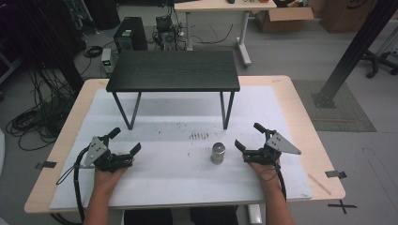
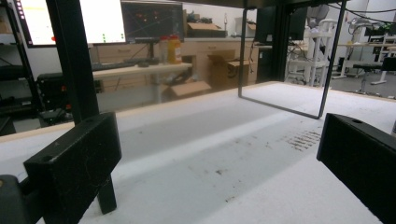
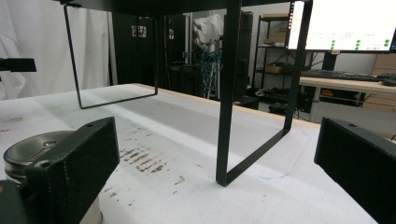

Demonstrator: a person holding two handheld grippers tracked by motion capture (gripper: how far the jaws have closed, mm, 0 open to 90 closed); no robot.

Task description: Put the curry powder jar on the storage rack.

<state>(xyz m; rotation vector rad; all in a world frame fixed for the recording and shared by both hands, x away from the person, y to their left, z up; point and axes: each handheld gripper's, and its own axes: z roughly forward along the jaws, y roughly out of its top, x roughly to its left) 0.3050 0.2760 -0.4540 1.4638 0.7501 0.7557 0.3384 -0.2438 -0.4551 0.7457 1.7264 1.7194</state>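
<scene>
A small silver metal cylinder (image 1: 218, 153) stands upright on the white mat (image 1: 178, 173), just left of my right gripper (image 1: 249, 136). That gripper rests low on the mat, open, with nothing between its fingers. In the right gripper view the cylinder (image 3: 35, 149) sits partly behind the left jaw, outside the wide gap of the right gripper (image 3: 215, 163). My left gripper (image 1: 125, 140) lies on the mat at the left, also open and holding nothing. In the left gripper view the left gripper (image 2: 217, 158) has only bare mat between its jaws.
A low black table (image 1: 173, 70) on thin black legs (image 3: 227, 93) stands on the far half of the mat, its legs (image 2: 280, 105) ahead of both grippers. Dark scuff marks (image 1: 199, 136) lie near the cylinder. A black slanted post (image 1: 356, 47) rises at the right.
</scene>
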